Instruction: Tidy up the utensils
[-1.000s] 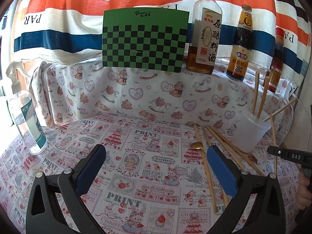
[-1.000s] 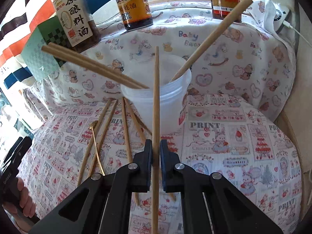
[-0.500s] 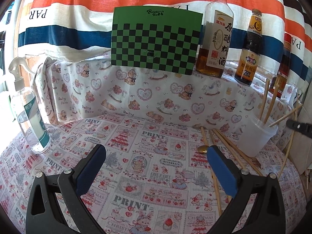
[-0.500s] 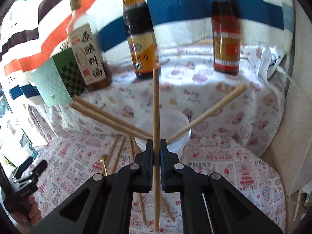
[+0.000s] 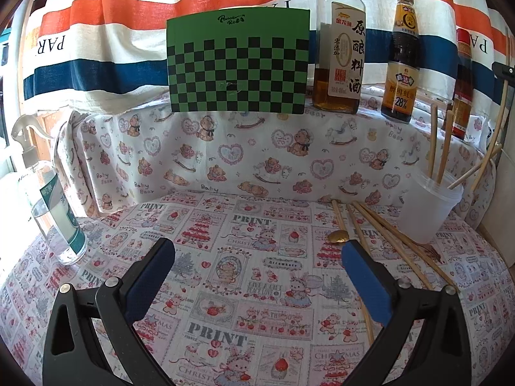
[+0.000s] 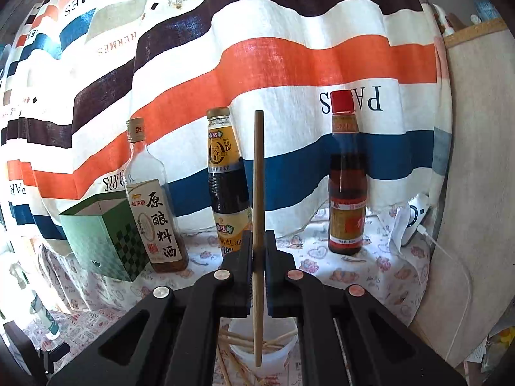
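Note:
My right gripper (image 6: 257, 244) is shut on a wooden chopstick (image 6: 258, 173) and holds it upright, its lower end over the translucent plastic cup (image 6: 239, 342). In the left wrist view the cup (image 5: 428, 209) stands at the right with several chopsticks (image 5: 439, 144) in it. The held chopstick (image 5: 502, 109) hangs above it at the right edge. Several loose chopsticks (image 5: 383, 231) and a gold spoon (image 5: 338, 236) lie on the printed cloth left of the cup. My left gripper (image 5: 257, 270) is open and empty above the cloth.
A spray bottle (image 5: 51, 206) stands at the left. A green checkered box (image 5: 238, 64) and three sauce bottles (image 5: 341, 48) (image 5: 402, 61) (image 5: 462, 87) stand on the raised back ledge. A white charger and cable (image 6: 418, 222) lie at the right.
My right gripper has lifted and tilted the chopstick upright over the cup. The left gripper has drawn back and tilted up a little.

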